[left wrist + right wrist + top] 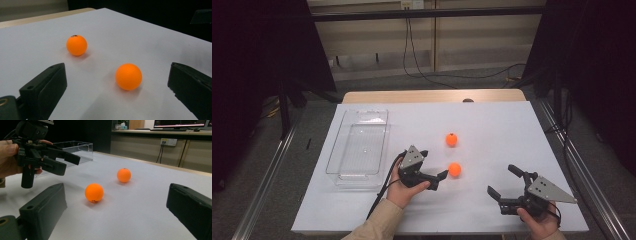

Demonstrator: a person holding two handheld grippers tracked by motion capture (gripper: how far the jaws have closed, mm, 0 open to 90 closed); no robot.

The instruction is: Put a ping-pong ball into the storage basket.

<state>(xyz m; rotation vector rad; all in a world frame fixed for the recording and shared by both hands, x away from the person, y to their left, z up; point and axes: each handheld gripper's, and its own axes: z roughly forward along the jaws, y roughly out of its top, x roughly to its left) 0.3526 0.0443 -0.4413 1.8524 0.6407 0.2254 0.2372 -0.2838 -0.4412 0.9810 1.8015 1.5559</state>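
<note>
Two orange balls lie on the white table sheet (492, 125): a near ball (455, 169) (128, 76) (94, 192) and a far ball (451, 139) (76, 45) (124, 175). My left gripper (439, 180) (115, 66) (68, 165) is open, its jaws pointing at the near ball from just left of it, not touching. The near ball sits ahead of the gap between those jaws. My right gripper (503, 181) (116, 186) is open and holds nothing, off to the right of the near ball, facing both balls.
A clear plastic tray (343, 175) (86, 144) lies at the left of the sheet, with nothing in it. The wooden table edge (432, 96) shows at the back. Cables trail from both grippers toward the front edge.
</note>
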